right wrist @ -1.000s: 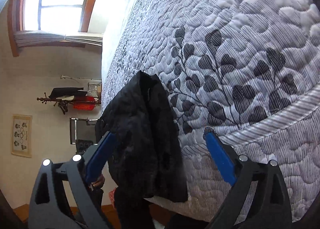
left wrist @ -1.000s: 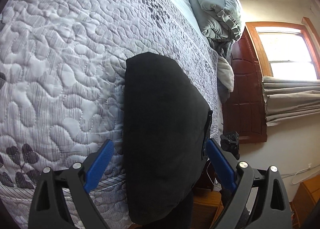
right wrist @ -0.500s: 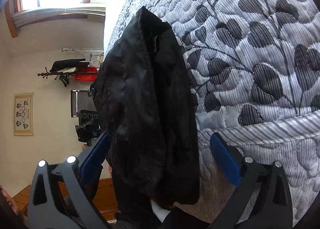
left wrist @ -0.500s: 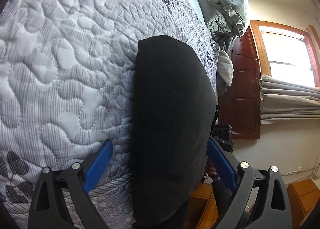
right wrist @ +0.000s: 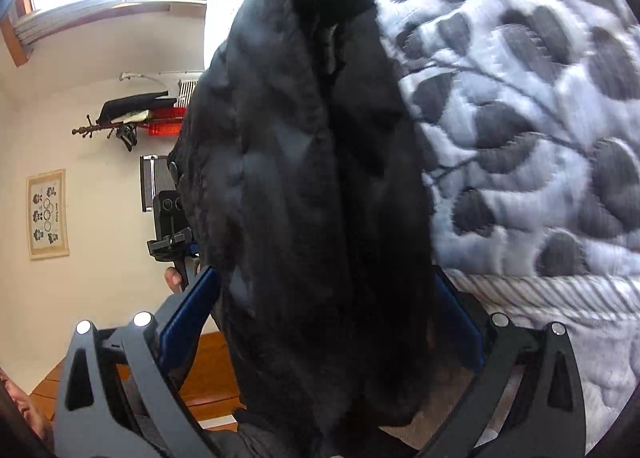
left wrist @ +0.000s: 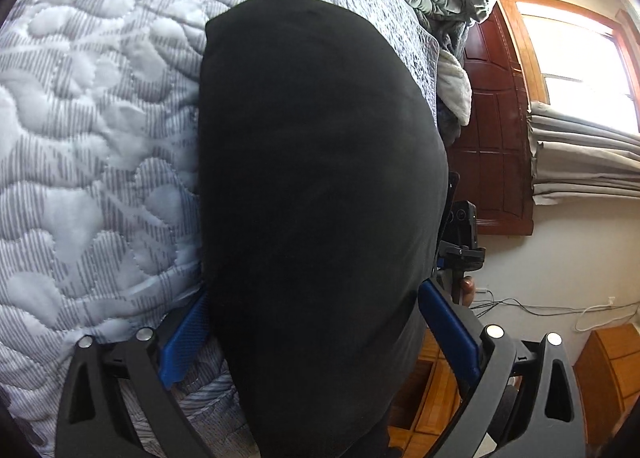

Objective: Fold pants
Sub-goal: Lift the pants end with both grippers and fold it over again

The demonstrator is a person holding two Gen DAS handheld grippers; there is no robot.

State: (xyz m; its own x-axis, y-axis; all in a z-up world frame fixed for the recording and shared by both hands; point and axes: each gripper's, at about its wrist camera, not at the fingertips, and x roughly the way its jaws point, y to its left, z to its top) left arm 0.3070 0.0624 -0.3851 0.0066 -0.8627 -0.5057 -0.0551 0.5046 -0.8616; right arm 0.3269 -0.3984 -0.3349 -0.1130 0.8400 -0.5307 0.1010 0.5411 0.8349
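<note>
While its jaws are opening, the left gripper [left wrist: 314,324] is straddling black pants [left wrist: 320,194] without pinching; the right gripper [right wrist: 320,318] is spread likewise. Pants are lying over the quilted bed [left wrist: 100,130] edge.

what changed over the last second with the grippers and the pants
Both grippers moved in on the black pants: the cloth now fills far more of each view and lies between the blue pads. The left gripper has its jaws opening; the right gripper stands wide. Neither pinches the cloth. The pants still lie on the quilted bed.
</note>
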